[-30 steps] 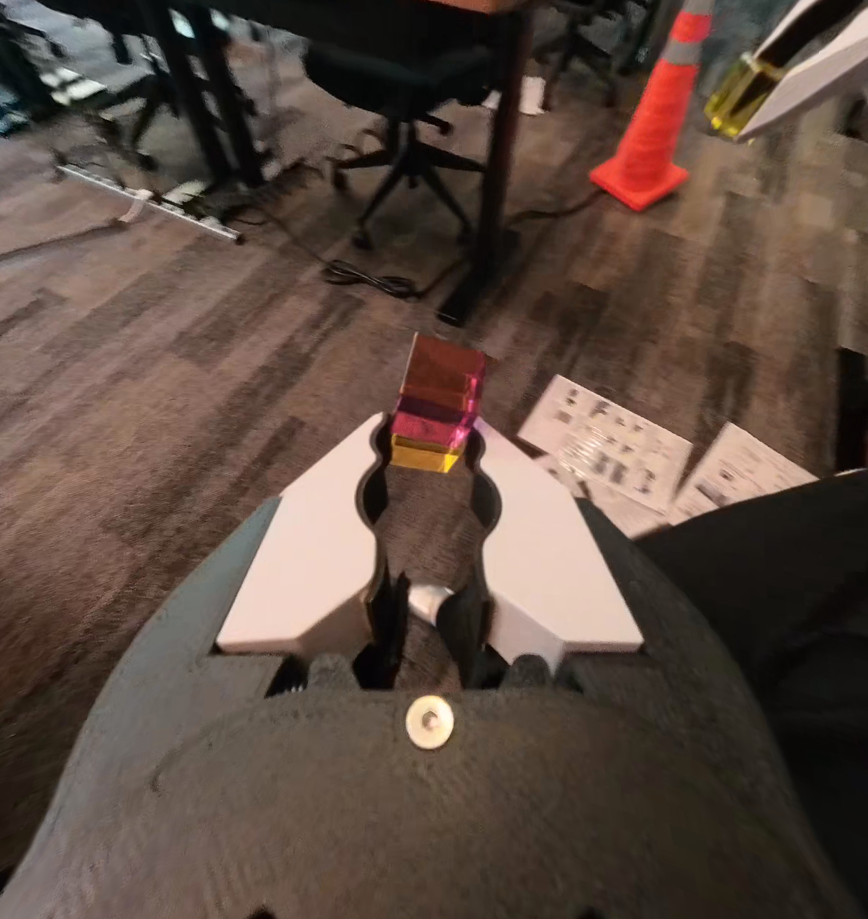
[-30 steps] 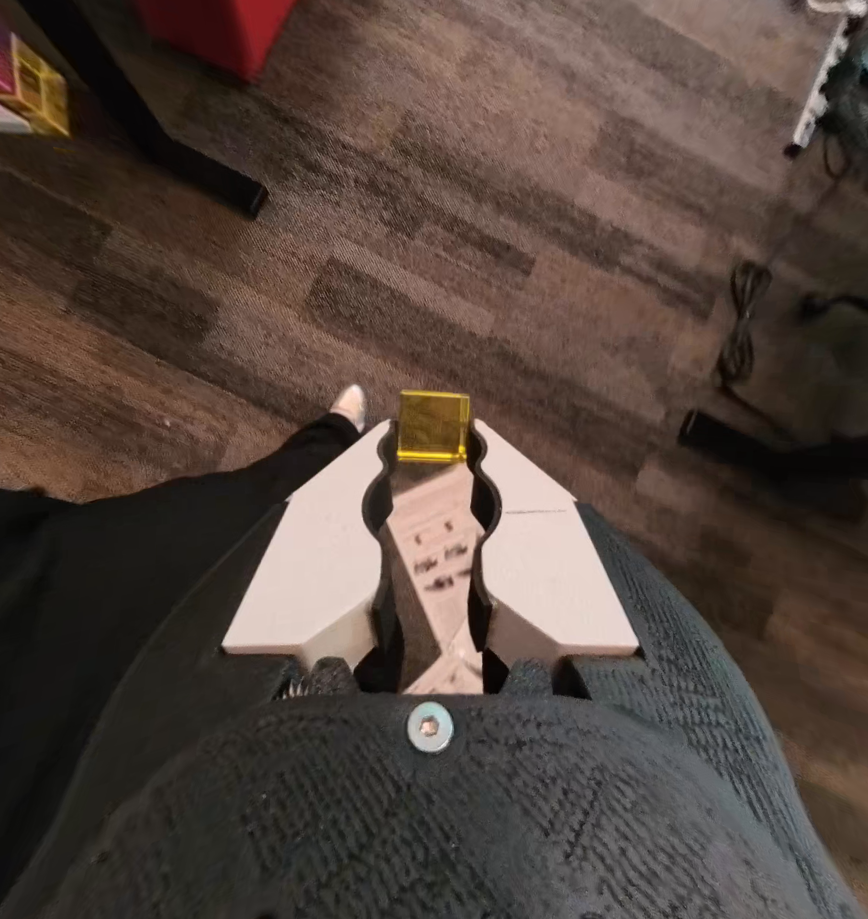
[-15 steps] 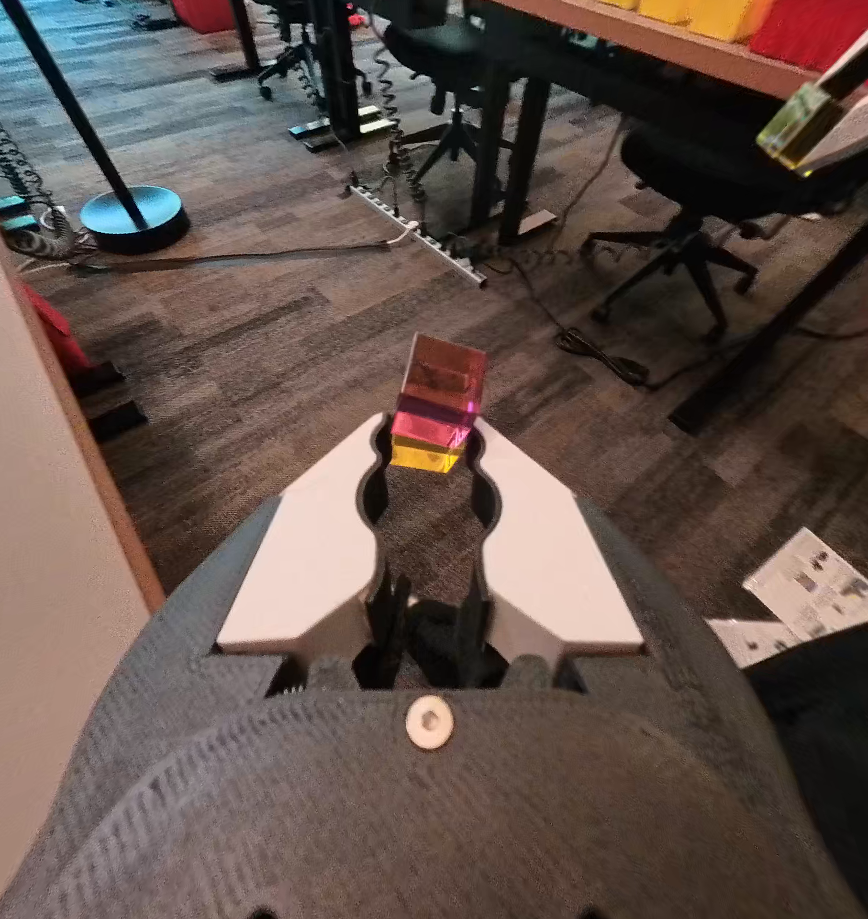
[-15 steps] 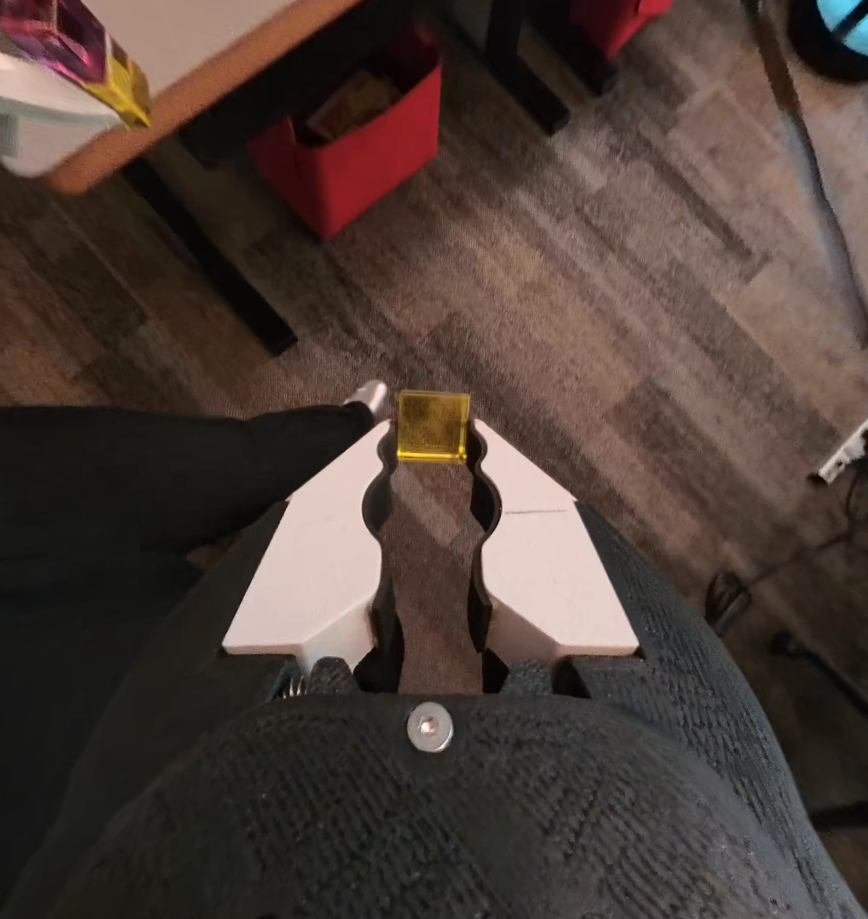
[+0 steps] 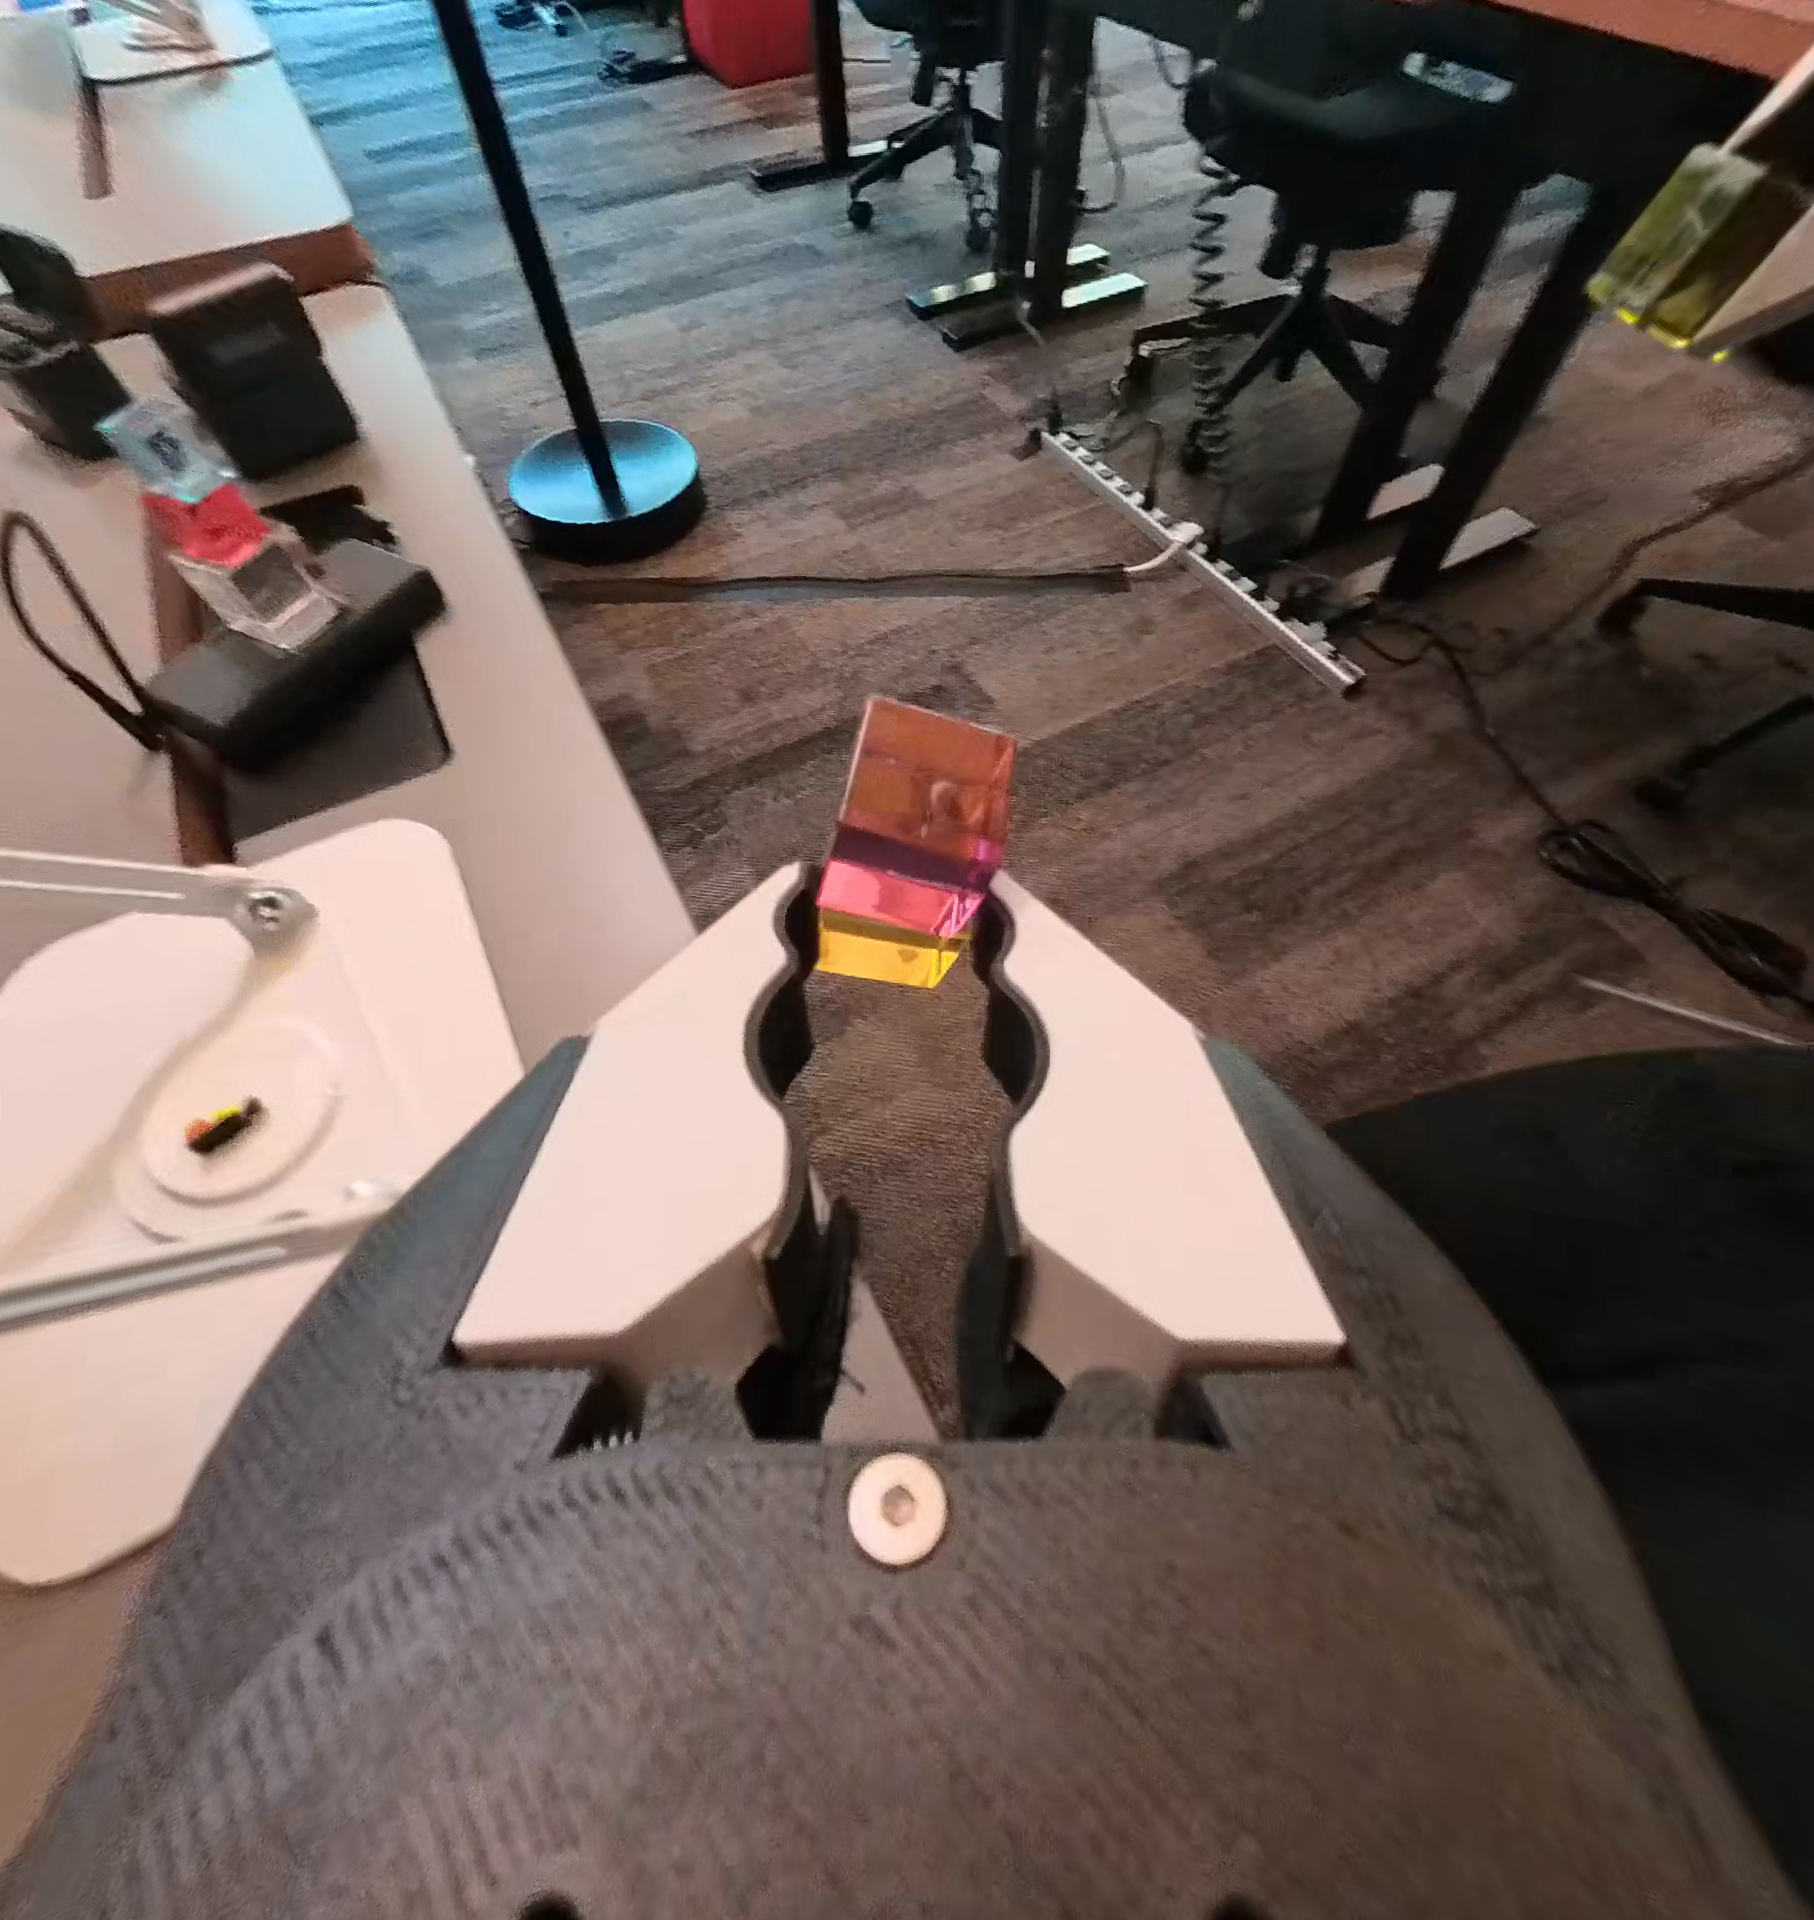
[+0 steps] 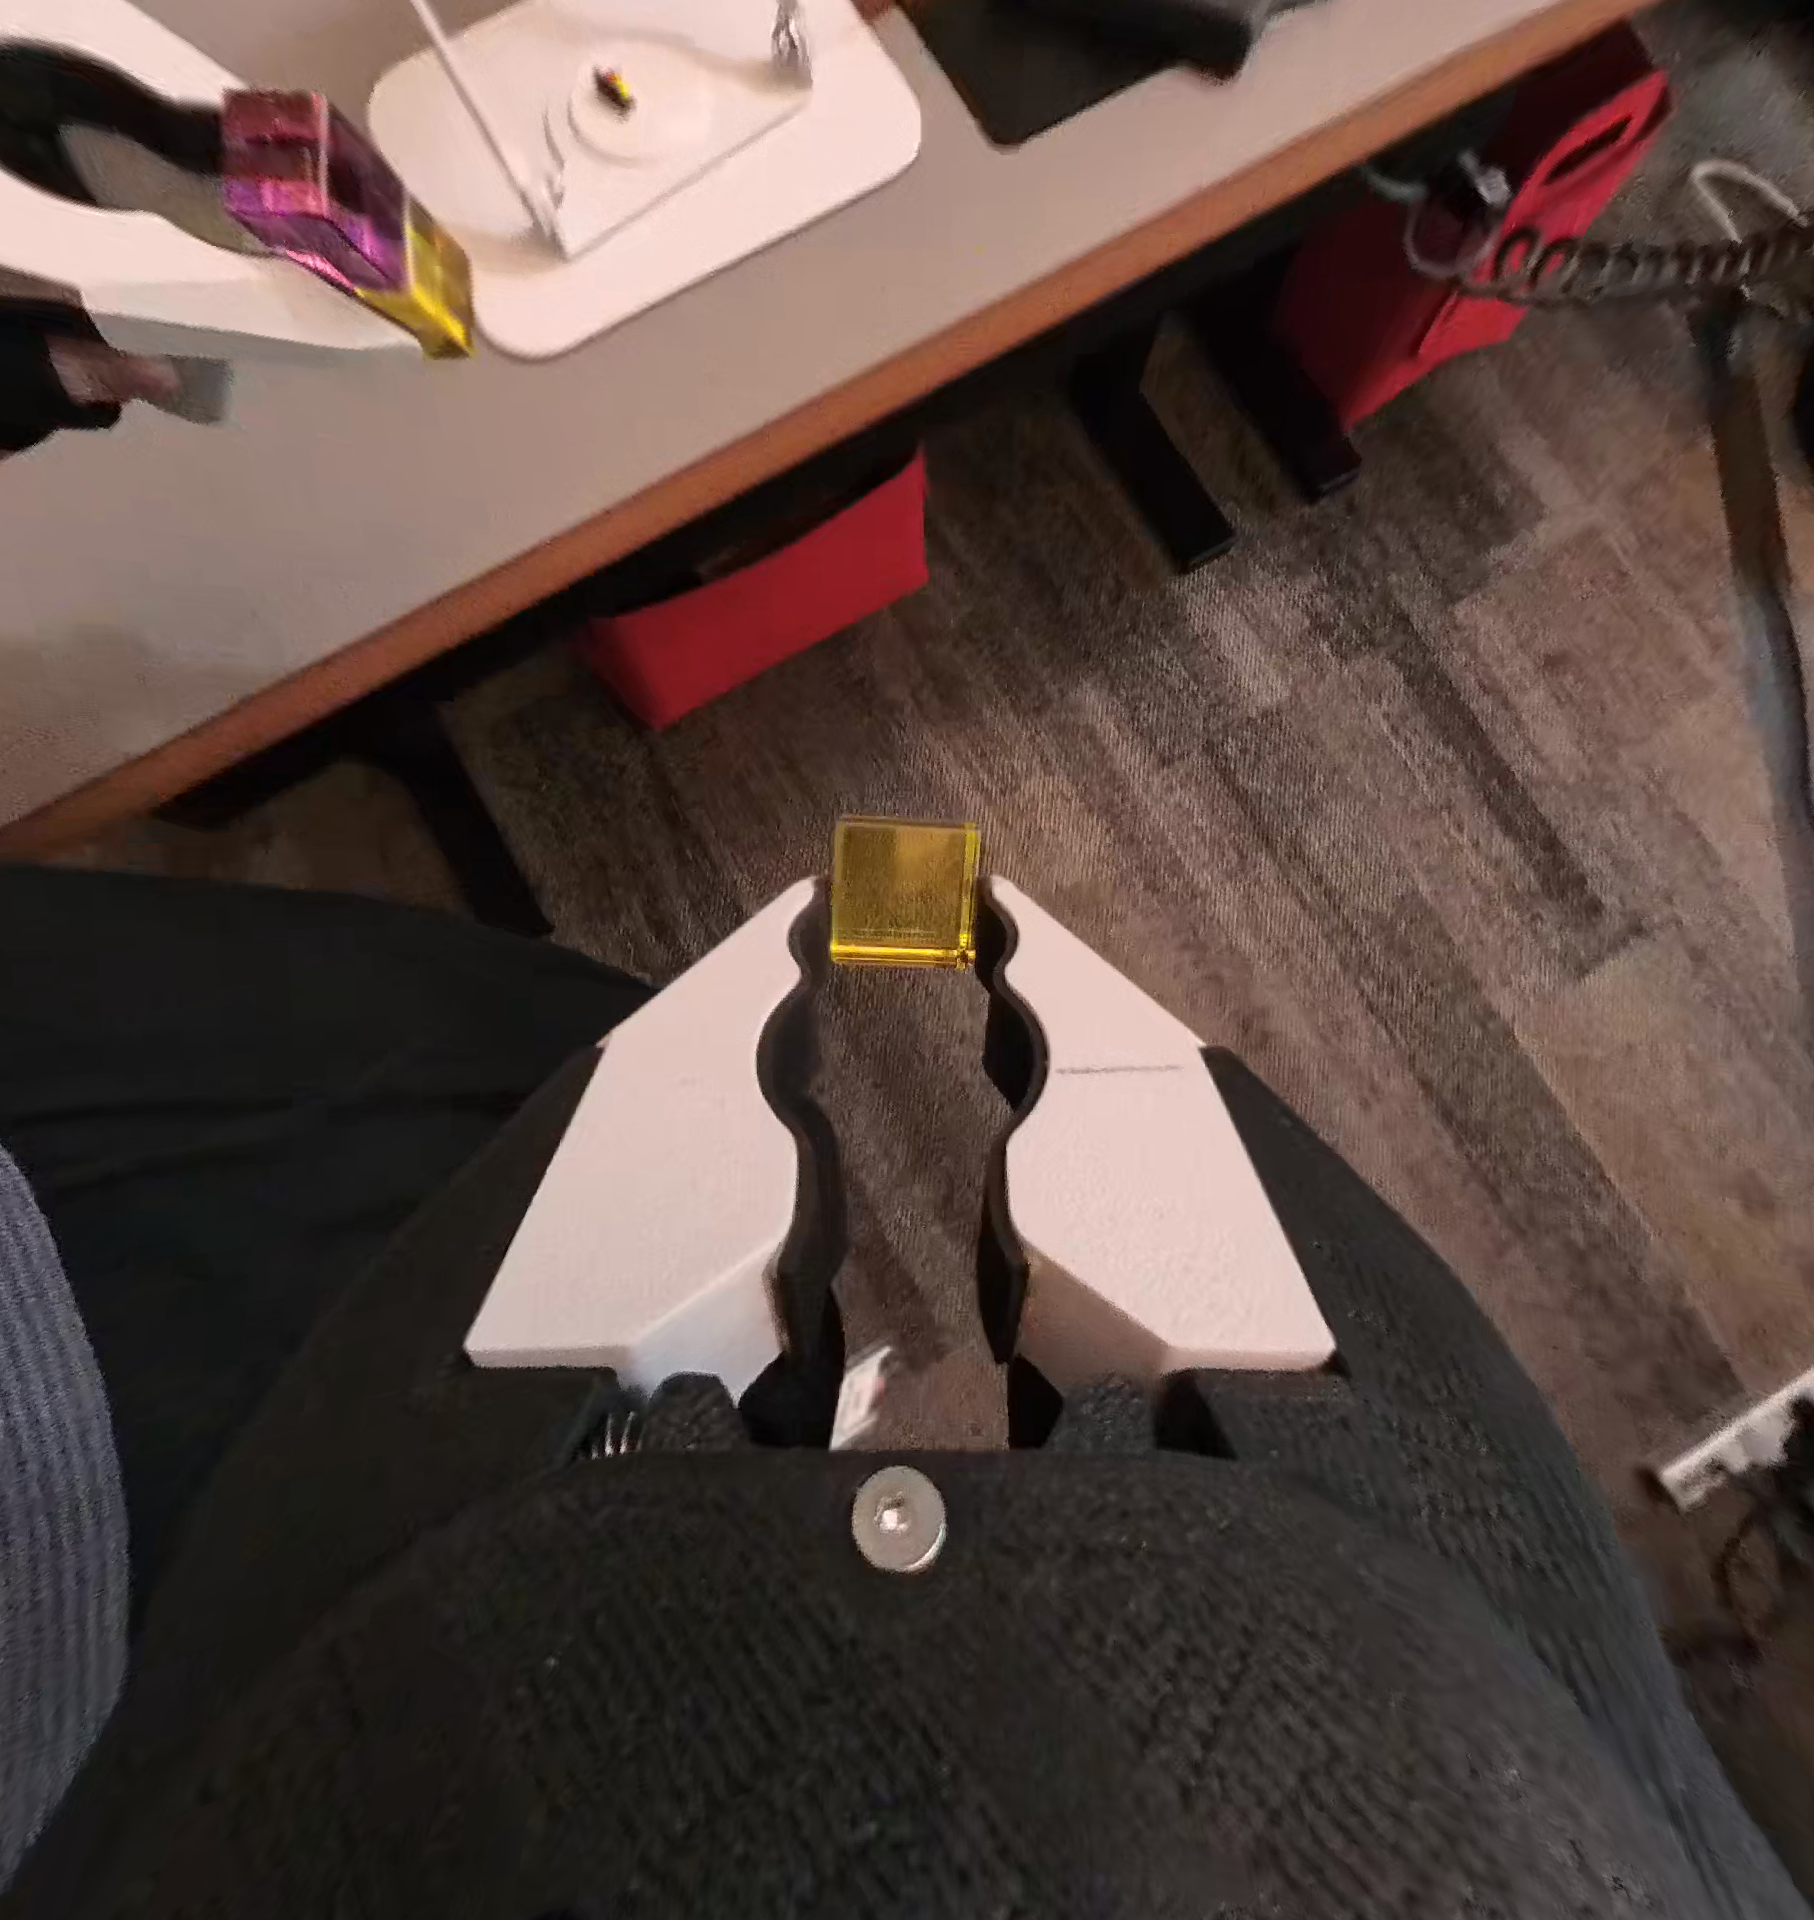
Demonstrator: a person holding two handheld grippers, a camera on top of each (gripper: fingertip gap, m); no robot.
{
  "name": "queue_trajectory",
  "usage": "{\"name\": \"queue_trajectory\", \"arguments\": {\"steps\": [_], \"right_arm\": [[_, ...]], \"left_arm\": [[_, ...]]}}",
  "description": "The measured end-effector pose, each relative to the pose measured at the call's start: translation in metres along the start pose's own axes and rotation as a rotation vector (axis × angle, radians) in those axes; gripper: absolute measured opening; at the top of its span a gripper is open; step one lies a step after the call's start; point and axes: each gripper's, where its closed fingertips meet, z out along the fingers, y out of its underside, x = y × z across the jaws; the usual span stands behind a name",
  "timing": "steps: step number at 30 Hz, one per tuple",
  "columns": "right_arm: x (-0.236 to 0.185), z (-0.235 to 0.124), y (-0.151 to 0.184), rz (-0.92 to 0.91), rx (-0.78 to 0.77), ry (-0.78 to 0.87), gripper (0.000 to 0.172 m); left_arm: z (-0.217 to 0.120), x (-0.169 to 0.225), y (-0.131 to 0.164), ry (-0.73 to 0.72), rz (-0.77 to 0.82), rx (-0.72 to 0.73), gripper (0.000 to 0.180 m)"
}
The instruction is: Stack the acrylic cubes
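My left gripper [image 5: 898, 920] is shut on a see-through pink and yellow cube [image 5: 913, 831], held tilted in the air over the carpet beside a grey table [image 5: 529, 665]. It also shows in the right wrist view [image 6: 342, 218] at the upper left, over the table. My right gripper [image 6: 903, 920] is shut on a see-through yellow cube [image 6: 903, 894], held over the carpet in front of the table edge [image 6: 674, 478]. That yellow cube shows in the left wrist view [image 5: 1692, 249] at the upper right.
A white lamp base [image 5: 207, 1143] with metal arms stands on the table. Black boxes [image 5: 248, 364], a small stack of clear and red cubes [image 5: 217, 540] and a black pouch lie farther back. Red bins [image 6: 768, 603], a pole stand [image 5: 602, 478], a power strip [image 5: 1194, 551], cables and chairs are on the floor. Spacing between my two grippers at the tips: around 20 cm.
Both grippers have swung up from the floor toward the table, each keeping its cube in the same hold. The table and lamp base have come into view.
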Motion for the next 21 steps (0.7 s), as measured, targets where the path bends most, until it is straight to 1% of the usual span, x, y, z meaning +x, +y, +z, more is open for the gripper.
{"name": "queue_trajectory", "arguments": {"steps": [3, 7, 10, 12, 16, 18, 21], "right_arm": [[0.034, 0.04, -0.045, -0.097, 0.003, -0.051, 0.026], [0.078, 0.102, -0.108, -0.266, 0.0, -0.15, 0.026], [0.104, 0.146, -0.16, -0.426, 0.007, -0.244, 0.026], [0.117, 0.171, -0.19, -0.523, -0.009, -0.312, 0.026], [0.132, 0.205, -0.242, -0.673, -0.013, -0.426, 0.026], [0.134, 0.218, -0.258, -0.736, -0.013, -0.482, 0.026], [0.137, 0.238, -0.274, -0.817, -0.027, -0.53, 0.026]], "left_arm": [[0.03, -0.04, -0.005, -0.073, -0.033, 0.009, 0.029], [0.068, -0.092, 0.003, -0.205, -0.102, 0.002, 0.028], [0.088, -0.127, 0.008, -0.325, -0.177, 0.008, 0.028], [0.097, -0.147, 0.013, -0.418, -0.255, 0.001, 0.028], [0.113, -0.167, 0.023, -0.559, -0.387, -0.011, 0.028], [0.118, -0.172, 0.028, -0.618, -0.434, -0.023, 0.028], [0.123, -0.175, 0.035, -0.679, -0.493, -0.039, 0.028]]}}
